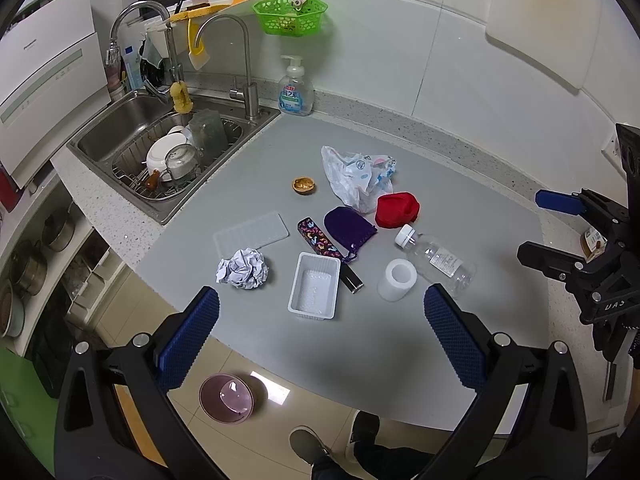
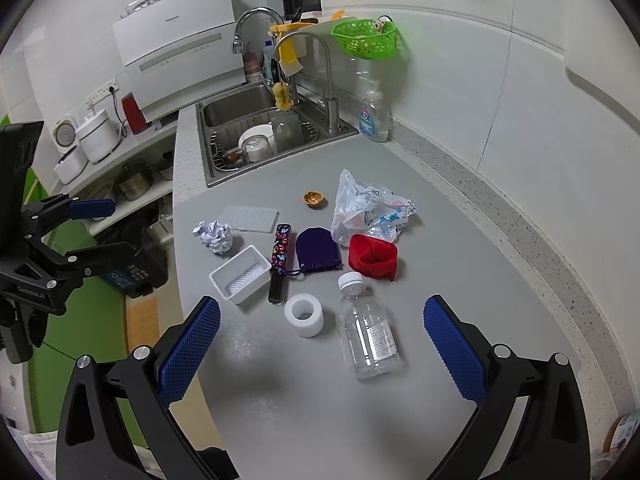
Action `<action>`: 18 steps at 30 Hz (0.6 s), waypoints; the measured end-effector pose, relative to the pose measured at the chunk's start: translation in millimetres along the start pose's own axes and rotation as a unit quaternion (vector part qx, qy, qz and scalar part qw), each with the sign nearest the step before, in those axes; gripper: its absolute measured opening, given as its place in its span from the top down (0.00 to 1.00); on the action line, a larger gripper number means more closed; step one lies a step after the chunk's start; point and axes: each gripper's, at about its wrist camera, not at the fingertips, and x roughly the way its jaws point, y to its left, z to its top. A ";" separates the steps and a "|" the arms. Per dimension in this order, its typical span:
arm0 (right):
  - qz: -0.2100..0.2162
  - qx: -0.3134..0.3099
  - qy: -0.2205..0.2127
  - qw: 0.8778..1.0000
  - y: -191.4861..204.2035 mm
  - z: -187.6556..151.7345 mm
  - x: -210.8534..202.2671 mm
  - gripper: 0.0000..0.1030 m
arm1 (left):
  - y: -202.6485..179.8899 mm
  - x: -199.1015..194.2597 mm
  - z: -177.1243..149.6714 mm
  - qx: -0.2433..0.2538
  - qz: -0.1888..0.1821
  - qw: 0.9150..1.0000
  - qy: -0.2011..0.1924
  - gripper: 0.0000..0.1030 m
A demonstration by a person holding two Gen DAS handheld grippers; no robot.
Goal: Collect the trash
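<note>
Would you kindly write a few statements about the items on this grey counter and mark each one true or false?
1. The clear plastic bottle lies on its side with its white cap on. True.
2. The right gripper is shut on the crumpled paper ball. False: its jaws are wide apart and hold nothing.
3. The purple pouch lies between the patterned case and the red cloth. True.
4. The white plastic tray holds the walnut shell. False: the tray is empty; the shell sits apart, nearer the sink.
5. The left gripper is open. True.
</note>
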 end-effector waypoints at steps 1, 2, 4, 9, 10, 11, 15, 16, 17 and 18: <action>0.000 0.000 0.000 1.000 -0.2 0.1 0.0 0.05 | 0.0 0.0 -0.1 0.000 0.000 1.000 0.000 0.03; 0.000 0.001 0.000 1.000 -0.1 0.3 -0.3 0.05 | 0.0 -0.1 0.1 0.000 0.000 1.000 0.000 0.03; 0.000 0.000 0.000 1.000 0.0 0.1 -0.1 0.05 | -1.3 0.4 0.2 -0.001 0.000 1.000 0.000 0.03; 0.000 0.003 -0.003 1.000 -1.1 0.4 -0.5 0.05 | -1.5 1.3 -2.5 0.001 0.000 1.000 -0.001 0.03; 0.002 0.004 -0.003 1.000 -1.6 0.7 -0.8 0.05 | -0.9 1.2 -2.0 0.000 -0.001 1.000 0.000 0.03; 0.002 0.005 -0.003 1.000 -1.7 0.6 -1.1 0.05 | -0.9 1.2 -2.1 0.000 -0.001 1.000 -0.001 0.03; 0.001 0.005 -0.003 1.000 -2.1 0.3 -1.7 0.05 | -1.6 1.5 -2.3 0.000 -0.002 1.000 0.001 0.03; 0.001 0.005 -0.003 1.000 -2.1 0.2 -1.6 0.05 | -1.7 1.4 -2.6 0.000 -0.003 1.000 0.001 0.03; 0.001 0.005 -0.003 1.000 -2.2 0.1 -1.6 0.05 | -1.6 1.3 -2.3 -0.001 -0.004 1.000 0.001 0.03; 0.001 0.005 -0.003 1.000 -2.1 -0.1 -1.6 0.05 | -1.4 1.4 -2.2 -0.002 -0.006 1.000 0.001 0.03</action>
